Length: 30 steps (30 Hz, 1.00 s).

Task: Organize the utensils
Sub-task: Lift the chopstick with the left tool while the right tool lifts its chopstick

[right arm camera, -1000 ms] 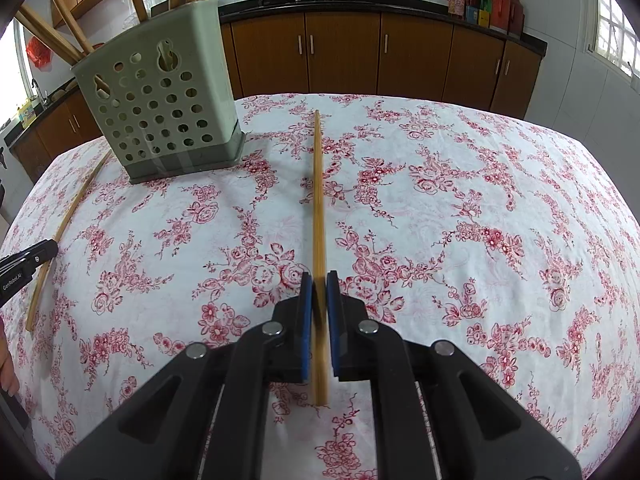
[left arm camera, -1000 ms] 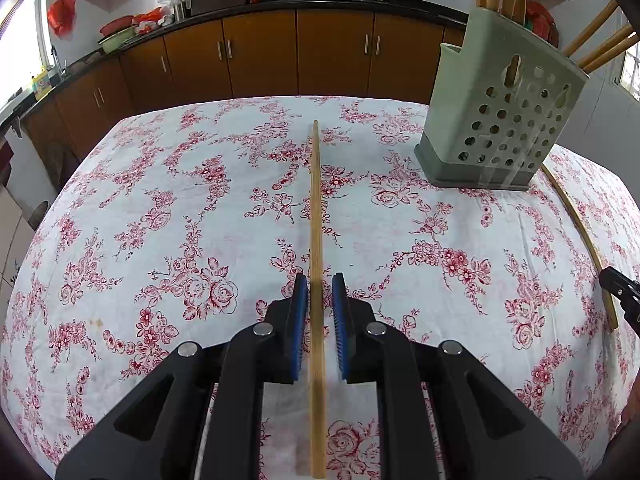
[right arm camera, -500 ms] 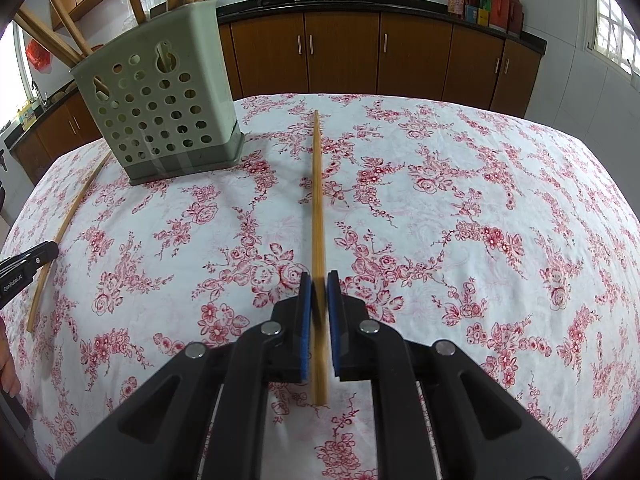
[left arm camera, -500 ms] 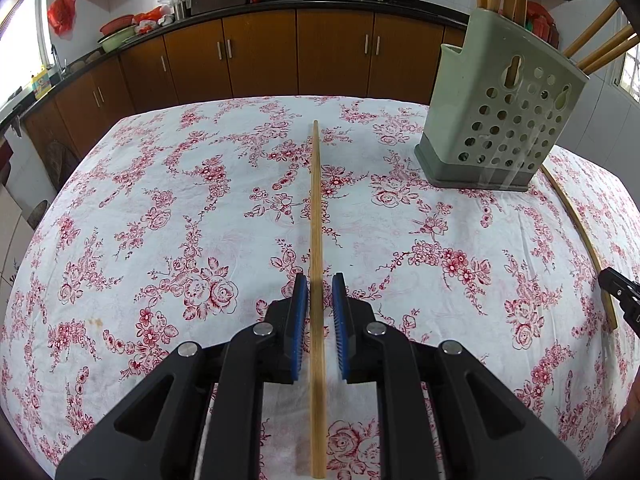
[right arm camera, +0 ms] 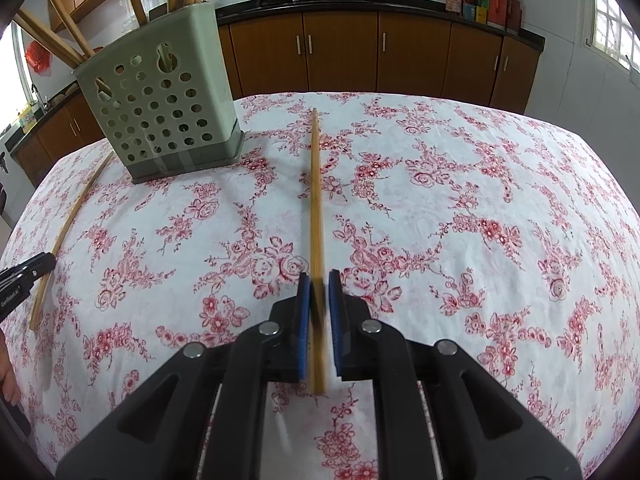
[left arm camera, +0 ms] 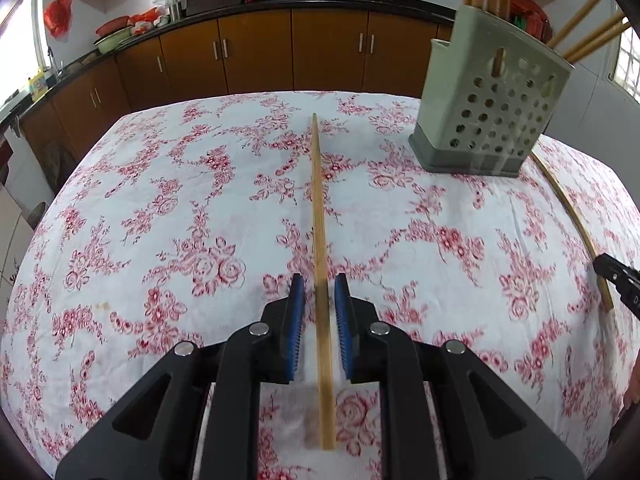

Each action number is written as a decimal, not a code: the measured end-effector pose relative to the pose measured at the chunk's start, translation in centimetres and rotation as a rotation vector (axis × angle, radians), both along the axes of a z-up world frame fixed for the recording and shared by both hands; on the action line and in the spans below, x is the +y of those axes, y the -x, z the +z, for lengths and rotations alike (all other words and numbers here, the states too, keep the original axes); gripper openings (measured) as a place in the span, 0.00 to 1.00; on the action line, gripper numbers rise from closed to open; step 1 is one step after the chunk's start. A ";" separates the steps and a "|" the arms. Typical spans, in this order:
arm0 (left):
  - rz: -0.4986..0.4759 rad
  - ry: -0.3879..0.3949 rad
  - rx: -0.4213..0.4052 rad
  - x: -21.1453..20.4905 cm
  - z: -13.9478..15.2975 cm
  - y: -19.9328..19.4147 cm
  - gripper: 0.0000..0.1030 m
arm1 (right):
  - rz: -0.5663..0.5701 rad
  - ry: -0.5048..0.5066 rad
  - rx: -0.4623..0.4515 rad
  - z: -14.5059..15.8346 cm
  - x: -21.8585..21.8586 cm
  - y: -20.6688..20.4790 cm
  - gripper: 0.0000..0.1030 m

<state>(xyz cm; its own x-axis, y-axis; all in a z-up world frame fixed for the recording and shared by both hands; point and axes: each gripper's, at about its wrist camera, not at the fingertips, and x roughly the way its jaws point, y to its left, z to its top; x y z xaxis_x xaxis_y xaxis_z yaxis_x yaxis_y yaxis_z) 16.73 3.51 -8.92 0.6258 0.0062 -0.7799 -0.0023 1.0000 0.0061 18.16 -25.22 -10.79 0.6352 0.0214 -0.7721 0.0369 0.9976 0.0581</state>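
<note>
A long wooden chopstick (left arm camera: 320, 216) lies on the floral tablecloth and runs between the jaws of my left gripper (left arm camera: 320, 284), which stand a little apart on either side of it. Another chopstick (right arm camera: 316, 208) runs between the jaws of my right gripper (right arm camera: 318, 280); narrow gaps show on both sides of it. A grey-green perforated utensil holder (left arm camera: 488, 120) with several chopsticks standing in it sits at the far right in the left wrist view, and at the far left in the right wrist view (right arm camera: 160, 100).
The right gripper's chopstick also shows by the right table edge in the left wrist view (left arm camera: 572, 216), the left gripper's by the left edge in the right wrist view (right arm camera: 72, 216). Brown kitchen cabinets (left arm camera: 256, 56) stand beyond the table.
Both grippers have opened slightly: the jaws of each stand a little wider around their chopstick than before. Neither gripper has shifted on the table.
</note>
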 end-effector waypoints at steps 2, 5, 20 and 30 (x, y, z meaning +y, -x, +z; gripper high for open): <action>0.000 -0.006 0.001 -0.1 0.0 0.2 0.17 | 0.001 -0.003 0.000 0.0 0.0 0.2 0.11; -0.005 -0.012 0.001 -0.4 0.0 0.8 0.17 | 0.006 -0.005 0.000 0.1 -0.2 0.5 0.10; -0.002 0.063 -0.152 1.5 7.2 3.2 0.07 | -0.026 -0.035 -0.230 8.3 -1.7 3.7 0.08; 0.026 0.161 -0.325 2.7 14.1 3.4 0.07 | -0.048 -0.060 -0.434 15.3 -3.1 4.9 0.08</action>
